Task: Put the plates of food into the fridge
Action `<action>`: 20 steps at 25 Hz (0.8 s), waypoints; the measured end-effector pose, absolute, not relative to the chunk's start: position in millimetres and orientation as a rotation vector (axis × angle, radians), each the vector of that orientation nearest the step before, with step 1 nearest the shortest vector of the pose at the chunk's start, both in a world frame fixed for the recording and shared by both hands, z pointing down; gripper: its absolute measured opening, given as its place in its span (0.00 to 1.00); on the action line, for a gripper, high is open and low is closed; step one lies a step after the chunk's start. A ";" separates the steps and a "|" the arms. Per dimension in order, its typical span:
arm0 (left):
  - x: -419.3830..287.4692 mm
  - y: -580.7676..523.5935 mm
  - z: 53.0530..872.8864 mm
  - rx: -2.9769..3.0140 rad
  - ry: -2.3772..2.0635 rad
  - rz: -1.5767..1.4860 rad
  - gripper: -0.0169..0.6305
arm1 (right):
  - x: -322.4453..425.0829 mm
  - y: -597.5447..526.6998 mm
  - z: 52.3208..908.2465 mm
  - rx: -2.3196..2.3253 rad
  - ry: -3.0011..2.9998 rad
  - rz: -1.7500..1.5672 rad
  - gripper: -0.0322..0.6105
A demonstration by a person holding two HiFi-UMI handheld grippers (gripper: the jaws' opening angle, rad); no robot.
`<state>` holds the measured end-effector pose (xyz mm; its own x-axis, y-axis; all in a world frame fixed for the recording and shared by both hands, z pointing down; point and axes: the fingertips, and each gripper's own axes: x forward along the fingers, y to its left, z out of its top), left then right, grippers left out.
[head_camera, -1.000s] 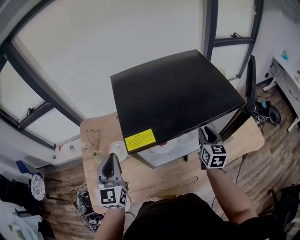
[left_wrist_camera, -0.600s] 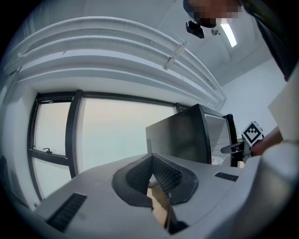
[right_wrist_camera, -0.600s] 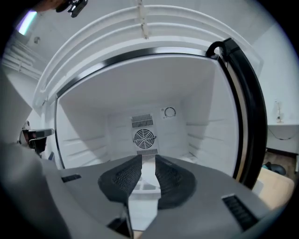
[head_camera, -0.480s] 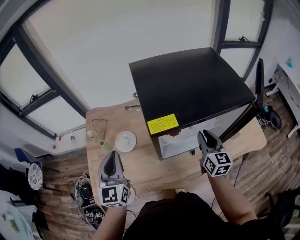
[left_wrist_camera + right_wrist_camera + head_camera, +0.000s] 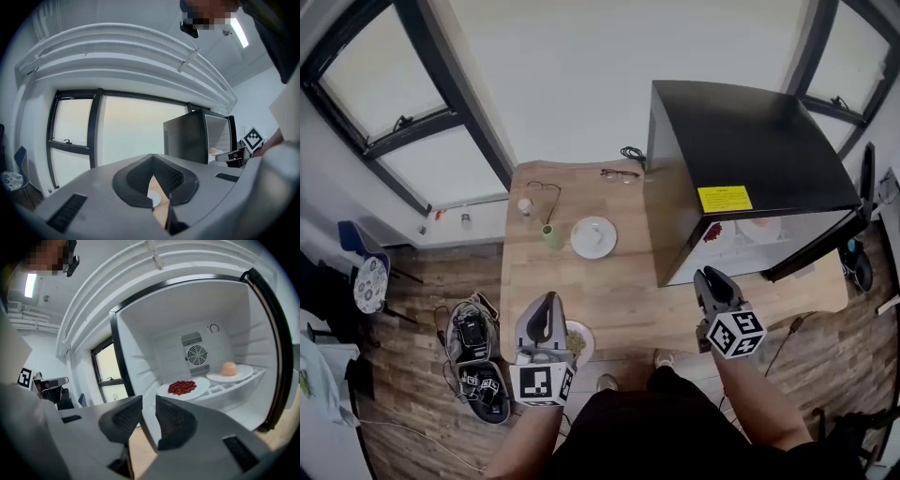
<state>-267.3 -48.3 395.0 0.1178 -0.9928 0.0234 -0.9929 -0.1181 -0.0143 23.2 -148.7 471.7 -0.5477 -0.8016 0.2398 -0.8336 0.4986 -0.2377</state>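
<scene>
Black fridge (image 5: pixel 750 141) on the right end of the wooden desk (image 5: pixel 609 291), door (image 5: pixel 867 183) standing open toward the right edge, yellow sticker (image 5: pixel 724 199) on top near the front. Inside, on one shelf, two white plates side by side: plate of red food (image 5: pixel 183 387) to the left, plate with a pale round item (image 5: pixel 229 371) to the right, both in front of the round fan grille (image 5: pixel 197 354).

Right gripper (image 5: pixel 148 401) just before the open compartment, jaws parted by a narrow gap, nothing between the pads, only the fridge's edge seen through.

Left gripper (image 5: pixel 544 300) over the near edge of the desk, toward the left corner, fingertips met, clamped on nothing. Just right of it, partly hidden behind its body, a third plate of food (image 5: pixel 577 342) at that near edge, contents brownish-green.

Farther in, mid-desk, a bare white plate (image 5: pixel 593 236); beside it on the left a green cup (image 5: pixel 551 236), then a small white bottle (image 5: pixel 525 206). Spectacles (image 5: pixel 621 173) at the far edge, close to the fridge's side.
</scene>
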 end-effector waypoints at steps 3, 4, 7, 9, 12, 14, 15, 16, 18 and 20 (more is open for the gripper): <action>-287.7 -24.3 401.3 2.315 -2.101 0.033 0.03 | -11.2 -130.2 485.9 1.357 -2.637 0.553 0.21; -296.4 -17.1 403.5 2.302 -2.110 0.031 0.03 | -22.6 -123.8 490.9 1.328 -2.636 0.569 0.21; -323.7 3.9 412.4 2.255 -2.136 0.040 0.03 | -55.9 -103.2 504.7 1.244 -2.651 0.607 0.21; -340.7 18.1 417.8 2.223 -2.154 0.039 0.03 | -76.3 -88.8 512.8 1.201 -2.667 0.606 0.21; -360.4 40.0 423.5 2.206 -2.153 -0.017 0.03 | -103.9 -65.7 531.8 1.135 -2.668 0.626 0.21; -371.1 53.2 428.0 2.207 -2.138 -0.035 0.03 | -121.1 -49.7 545.8 1.090 -2.666 0.664 0.21; -376.7 59.3 430.8 2.203 -2.139 -0.021 0.03 | -129.6 -41.4 552.6 1.068 -2.666 0.687 0.21; -382.5 65.3 434.2 2.195 -2.145 0.006 0.03 | -137.7 -32.7 560.2 1.043 -2.665 0.716 0.21; -394.1 76.6 443.7 2.168 -2.167 0.069 0.03 | -152.8 -15.3 581.1 0.995 -2.649 0.786 0.21; -404.8 87.1 453.5 2.132 -2.185 0.112 0.03 | -166.2 1.4 607.4 0.955 -2.609 0.865 0.21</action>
<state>-404.8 87.1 453.5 -0.0239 -0.9933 0.1133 -0.9996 0.0251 0.0087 -166.2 1.4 607.4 -0.7607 -0.5121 0.3989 -0.6490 0.6131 -0.4505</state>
